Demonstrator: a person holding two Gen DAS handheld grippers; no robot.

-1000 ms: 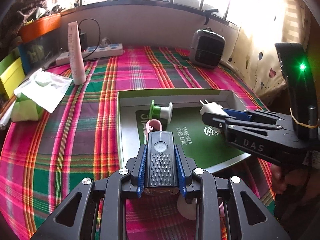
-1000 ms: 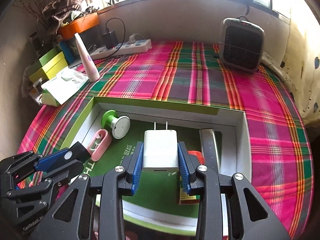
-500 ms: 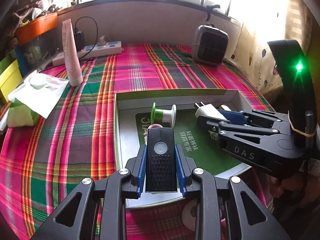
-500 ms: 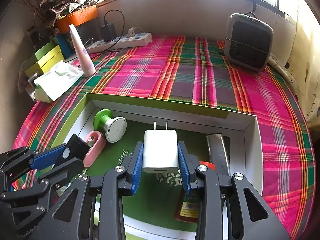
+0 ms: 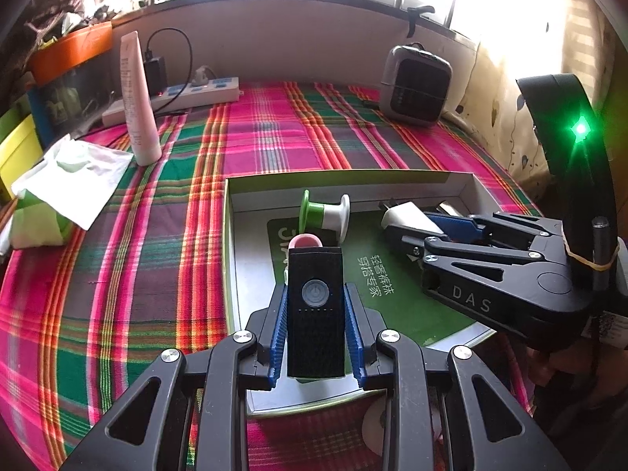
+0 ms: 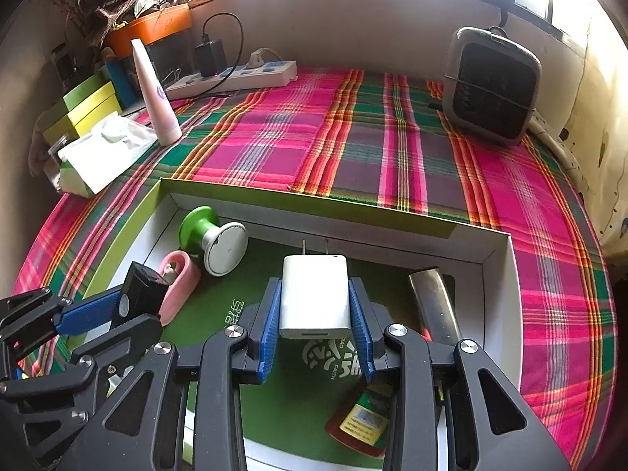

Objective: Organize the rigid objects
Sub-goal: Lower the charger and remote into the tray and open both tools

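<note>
Holding a black remote (image 5: 314, 310) in the left tongs (image 5: 316, 337) and a white charger (image 6: 315, 295) in the right tongs (image 6: 315, 325) above the green box (image 6: 333, 212), each should probably be lowered onto bare floor before letting go, short of the spool (image 6: 214, 239) and pink case (image 6: 178, 286) farther left.

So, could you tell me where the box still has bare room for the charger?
The green floor of the box is bare ahead of the white charger, between the spool and the metal tool. The left corner is crowded by the spool and pink case.
</note>
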